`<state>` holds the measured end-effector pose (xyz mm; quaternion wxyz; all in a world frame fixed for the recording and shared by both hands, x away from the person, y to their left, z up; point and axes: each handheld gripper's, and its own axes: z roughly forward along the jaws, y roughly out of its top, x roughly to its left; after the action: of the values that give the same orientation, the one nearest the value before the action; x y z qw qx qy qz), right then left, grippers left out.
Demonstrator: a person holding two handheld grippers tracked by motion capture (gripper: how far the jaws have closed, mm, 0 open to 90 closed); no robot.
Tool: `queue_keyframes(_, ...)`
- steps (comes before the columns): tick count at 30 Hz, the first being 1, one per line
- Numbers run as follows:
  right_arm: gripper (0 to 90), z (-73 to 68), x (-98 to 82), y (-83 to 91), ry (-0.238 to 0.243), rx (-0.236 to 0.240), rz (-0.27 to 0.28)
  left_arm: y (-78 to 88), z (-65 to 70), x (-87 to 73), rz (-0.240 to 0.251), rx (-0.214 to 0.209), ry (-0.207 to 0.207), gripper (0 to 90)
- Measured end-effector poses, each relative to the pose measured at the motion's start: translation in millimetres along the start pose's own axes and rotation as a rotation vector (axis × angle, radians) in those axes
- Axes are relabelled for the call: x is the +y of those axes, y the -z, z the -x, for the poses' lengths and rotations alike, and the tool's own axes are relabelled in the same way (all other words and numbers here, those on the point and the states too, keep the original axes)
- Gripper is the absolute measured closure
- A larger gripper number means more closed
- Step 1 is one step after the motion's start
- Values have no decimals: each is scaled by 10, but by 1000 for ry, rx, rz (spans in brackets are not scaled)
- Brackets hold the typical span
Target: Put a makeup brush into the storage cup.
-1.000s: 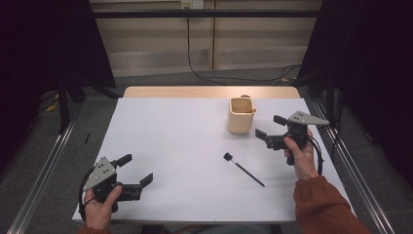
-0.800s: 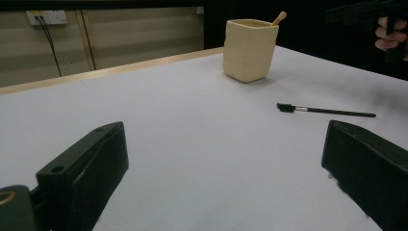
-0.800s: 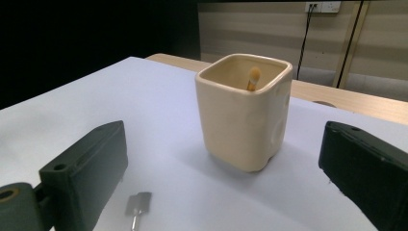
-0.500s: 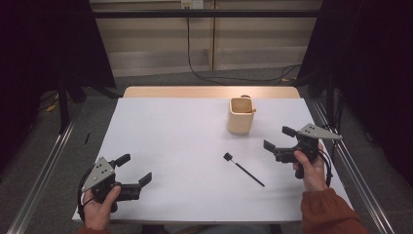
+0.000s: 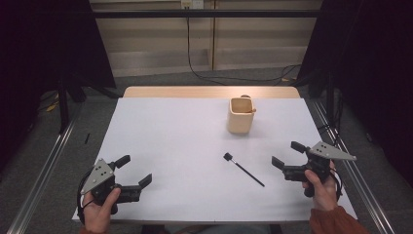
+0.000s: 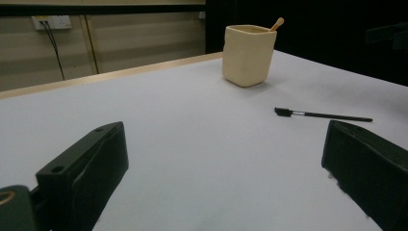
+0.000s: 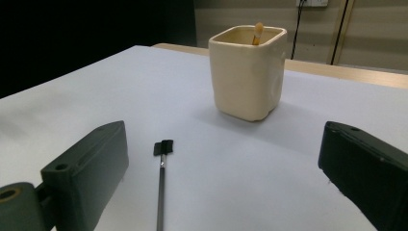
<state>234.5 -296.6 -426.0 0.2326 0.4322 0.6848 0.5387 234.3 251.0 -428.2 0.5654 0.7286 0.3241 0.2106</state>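
A person stands at a white worktop (image 5: 185,136), one hand-held gripper in each hand. From above, the left hand-held gripper (image 5: 134,174) sits at the lower left of the frame, near the worktop's front edge, its two black jaws spread apart with nothing between them. The right hand-held gripper (image 5: 290,155) sits at the lower right of the frame, also with its jaws spread wide and empty, pointing toward the middle of the worktop.

Between the two, slightly right of centre in the high view, a thin black brush (image 5: 243,169) lies flat on the worktop, running diagonally with its small square head toward the upper left and its handle toward the lower right. It is near the right hand-held gripper but apart from it, and well apart from the left one.

Above the brush, in the upper right part of the worktop, stands a cream square cup (image 5: 240,115), upright, with a pale wooden stick (image 7: 258,32) poking up just over its rim.

In the right gripper view the brush (image 7: 161,185) lies at the lower centre between the open jaws, with the cup (image 7: 246,72) behind it. In the left gripper view the brush (image 6: 322,115) lies at the right, the cup (image 6: 248,55) beyond it.
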Motion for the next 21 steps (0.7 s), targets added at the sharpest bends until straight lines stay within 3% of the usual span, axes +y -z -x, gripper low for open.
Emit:
queue_keyframes(8,25,-49,-111,200,-8,-4,8,30,25,-7,3,-2,-4,22)
queue_keyframes(21,21,-35,-116,176,-13,17,10,20,18,-12,2,-7,-6,21)
